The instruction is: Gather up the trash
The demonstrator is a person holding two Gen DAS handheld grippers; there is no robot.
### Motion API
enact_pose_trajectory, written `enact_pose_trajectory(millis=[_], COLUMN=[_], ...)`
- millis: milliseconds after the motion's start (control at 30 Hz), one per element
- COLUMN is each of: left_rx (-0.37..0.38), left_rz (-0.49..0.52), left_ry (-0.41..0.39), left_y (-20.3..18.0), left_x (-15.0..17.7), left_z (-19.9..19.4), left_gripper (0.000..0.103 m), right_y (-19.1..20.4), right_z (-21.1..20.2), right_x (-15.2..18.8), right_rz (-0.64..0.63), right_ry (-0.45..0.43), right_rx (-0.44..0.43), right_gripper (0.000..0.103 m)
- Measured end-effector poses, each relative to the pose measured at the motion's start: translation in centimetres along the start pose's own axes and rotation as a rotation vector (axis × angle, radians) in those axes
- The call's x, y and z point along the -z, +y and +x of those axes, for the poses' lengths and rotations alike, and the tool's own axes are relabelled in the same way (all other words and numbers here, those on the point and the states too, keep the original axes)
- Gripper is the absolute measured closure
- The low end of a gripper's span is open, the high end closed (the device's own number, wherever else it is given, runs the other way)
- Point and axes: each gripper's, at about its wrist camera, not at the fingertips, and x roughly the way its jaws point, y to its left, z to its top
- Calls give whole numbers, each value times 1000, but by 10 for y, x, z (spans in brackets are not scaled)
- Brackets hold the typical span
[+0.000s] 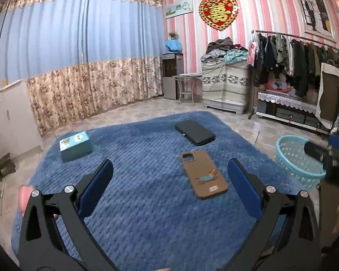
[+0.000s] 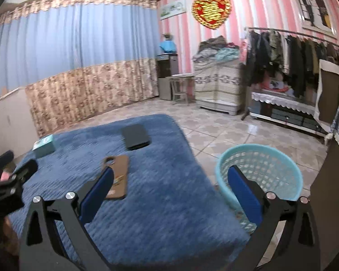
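Note:
A blue quilted cover (image 1: 147, 203) lies over a low table. On it lie a brown phone case (image 1: 203, 174), a black flat case (image 1: 194, 132) and a teal box (image 1: 75, 145). My left gripper (image 1: 169, 171) is open and empty above the cover, the brown case between its fingers but farther off. A teal mesh basket (image 2: 260, 169) stands on the floor to the right of the table. My right gripper (image 2: 170, 176) is open and empty over the table's right edge, its right finger (image 2: 244, 194) in front of the basket. The basket (image 1: 298, 160) also shows in the left wrist view.
Tiled floor (image 2: 214, 131) surrounds the table. A clothes rack (image 1: 305, 54), a covered cabinet (image 1: 224, 83) and a water dispenser (image 1: 170, 74) stand along the striped far wall. Curtains (image 1: 79, 56) hang at the left. A white cabinet (image 1: 9, 122) stands at far left.

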Motion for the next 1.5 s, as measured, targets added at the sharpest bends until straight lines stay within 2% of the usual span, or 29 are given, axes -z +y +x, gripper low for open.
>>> enact_pose_trajectory(millis=[233, 433, 567, 667, 1233, 1500], left_rx=[-51, -77, -85, -77, -68, -59], left_rz=[-56, -105, -97, -90, -68, -49], left_ry=[7, -21, -41, -27, -40, -73], left_y=[32, 46, 43, 36, 21, 15], left_x=[23, 25, 25, 27, 29, 25], left_z=[-9, -10, -12, -9, -10, -14], left_gripper=[5, 5, 5, 5, 5, 5], right_y=[38, 48, 45, 42, 29, 29], right_z=[-7, -9, -4, -2, -5, -8], right_x=[27, 32, 35, 35, 32, 32], right_rz=[-95, -141, -133, -128, -86, -89], right_ry=[4, -14, 3, 9, -35, -58], right_rx=[-42, -40, -33, -26, -39, -31], right_gripper=[5, 5, 5, 5, 5, 5])
